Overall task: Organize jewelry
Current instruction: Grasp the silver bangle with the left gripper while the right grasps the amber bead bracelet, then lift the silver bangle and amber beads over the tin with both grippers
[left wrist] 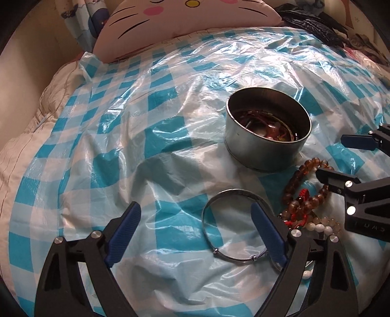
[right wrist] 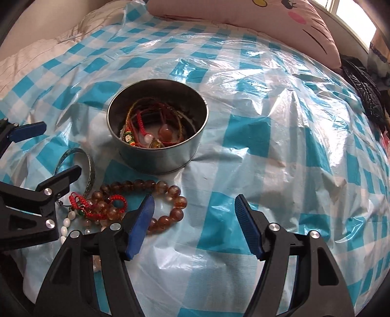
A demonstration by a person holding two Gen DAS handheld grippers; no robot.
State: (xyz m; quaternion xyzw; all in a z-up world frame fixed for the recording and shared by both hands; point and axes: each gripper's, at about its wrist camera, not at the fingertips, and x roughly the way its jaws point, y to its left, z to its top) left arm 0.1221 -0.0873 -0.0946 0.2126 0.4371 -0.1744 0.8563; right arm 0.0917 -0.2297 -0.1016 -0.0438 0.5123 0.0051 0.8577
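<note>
A round metal tin (left wrist: 265, 146) stands on the checked plastic sheet and holds several cord and bead bracelets (right wrist: 156, 131). A silver bangle (left wrist: 234, 226) lies in front of it; my left gripper (left wrist: 195, 214) is open, its right finger over the bangle's ring. An amber bead bracelet (right wrist: 156, 192) lies beside a heap of red cord (right wrist: 97, 202) and white beads (right wrist: 67, 224). My right gripper (right wrist: 195, 207) is open and empty, its left finger at the amber beads. In the left wrist view the amber bracelet (left wrist: 304, 187) lies under the right gripper (left wrist: 341, 156).
The blue-and-white checked plastic sheet (right wrist: 268, 122) covers a soft bed. A pink cat-face pillow (left wrist: 190, 19) lies at the far edge. Dark clothing (right wrist: 363, 83) sits at the far right. A white quilt edge (left wrist: 26, 131) shows at the left.
</note>
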